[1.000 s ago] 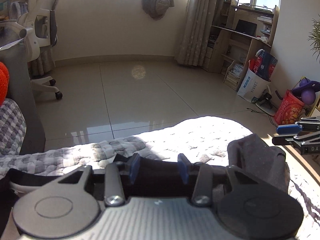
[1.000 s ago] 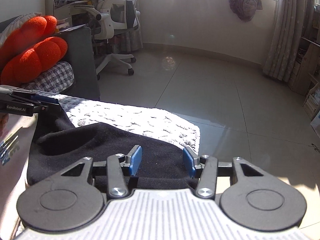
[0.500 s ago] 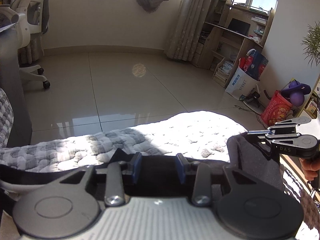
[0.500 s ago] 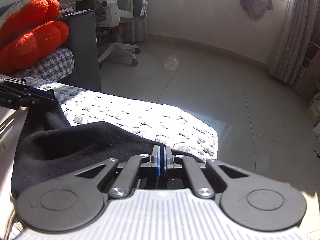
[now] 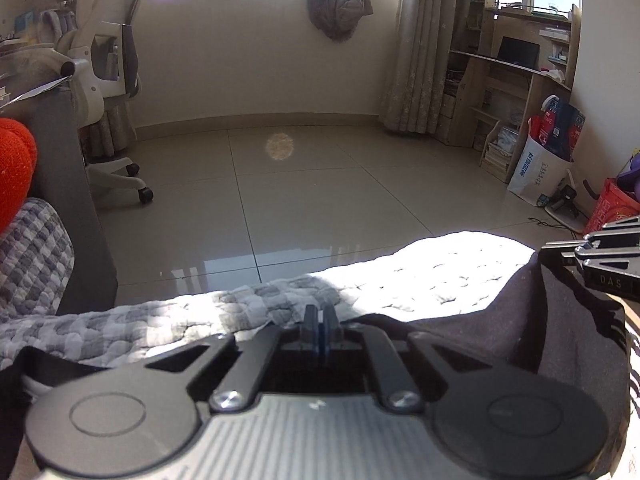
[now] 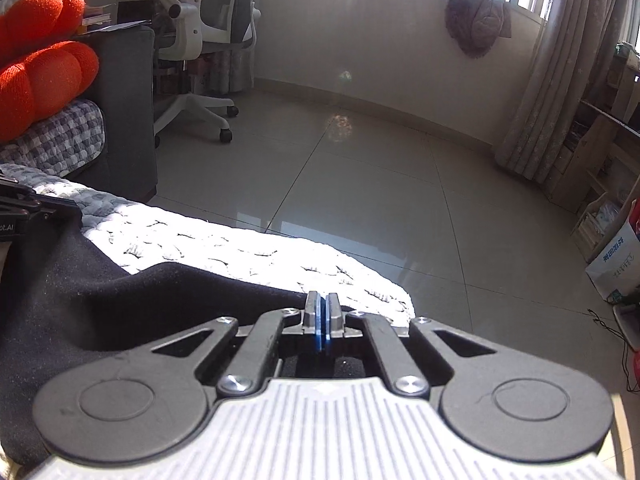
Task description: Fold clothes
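Two grippers are both working the same dark garment, which lies across the quilted blanket, your landmark here. That blanket is the biggest thing before you, pale and checked, half in bright sun, with tiled floor beyond its far edge. On it the garment spreads from one gripper to the other, bunched into soft folds and raised at both ends. Your left gripper sits at the blanket's shaded side, its blue-padded jaws drawn together; the dark cloth reaches right up to them, so it appears clenched on the garment's edge. Your right gripper is over the blanket's sunlit corner, its jaws likewise pressed together on a thin edge of the garment. Beyond the blanket's shaded end are orange cushions and a white office chair.
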Demonstrator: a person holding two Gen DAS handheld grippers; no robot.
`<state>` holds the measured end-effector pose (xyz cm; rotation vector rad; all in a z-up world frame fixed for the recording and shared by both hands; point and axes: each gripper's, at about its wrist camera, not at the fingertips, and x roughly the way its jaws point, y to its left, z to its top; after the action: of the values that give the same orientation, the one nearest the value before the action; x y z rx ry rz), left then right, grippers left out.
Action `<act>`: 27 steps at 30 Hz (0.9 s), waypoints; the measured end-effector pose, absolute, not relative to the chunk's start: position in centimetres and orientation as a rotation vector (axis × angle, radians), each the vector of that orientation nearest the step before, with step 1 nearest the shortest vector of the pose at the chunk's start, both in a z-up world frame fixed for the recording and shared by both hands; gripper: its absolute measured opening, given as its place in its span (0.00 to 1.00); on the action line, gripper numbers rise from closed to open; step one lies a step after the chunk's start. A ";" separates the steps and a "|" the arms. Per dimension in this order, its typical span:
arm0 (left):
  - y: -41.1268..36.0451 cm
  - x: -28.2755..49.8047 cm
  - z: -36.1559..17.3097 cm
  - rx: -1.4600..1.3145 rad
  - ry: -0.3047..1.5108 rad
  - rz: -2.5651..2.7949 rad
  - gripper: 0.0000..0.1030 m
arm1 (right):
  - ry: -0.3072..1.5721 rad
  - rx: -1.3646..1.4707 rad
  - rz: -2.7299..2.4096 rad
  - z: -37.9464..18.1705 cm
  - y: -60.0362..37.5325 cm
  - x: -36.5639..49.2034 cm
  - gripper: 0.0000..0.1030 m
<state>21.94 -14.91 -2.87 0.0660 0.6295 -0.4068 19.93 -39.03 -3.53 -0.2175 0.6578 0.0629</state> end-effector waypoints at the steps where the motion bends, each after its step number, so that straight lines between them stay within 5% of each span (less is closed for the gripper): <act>1: -14.8 21.6 -2.3 0.052 0.622 -0.410 0.13 | 0.653 -0.212 0.056 -3.4 -39.0 19.8 0.12; 4: -14.6 20.0 -0.9 0.025 0.592 -0.440 0.45 | 0.645 -0.140 0.065 -1.9 -40.0 18.5 0.22; 7: -14.8 18.2 -0.1 0.032 0.577 -0.502 0.45 | 0.632 -0.053 0.077 -0.4 -41.8 16.7 0.47; 24: -20.4 11.5 -0.4 0.160 0.627 -0.903 0.36 | 0.708 0.374 0.251 -0.8 -45.4 9.5 0.47; 27: -22.0 11.8 -1.8 0.224 0.631 -0.867 0.22 | 0.718 0.459 0.277 -1.8 -45.6 9.3 0.47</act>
<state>11.79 -22.04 -1.80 0.2243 0.6305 -0.8674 9.30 -45.63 -1.77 0.4593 0.7176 0.2774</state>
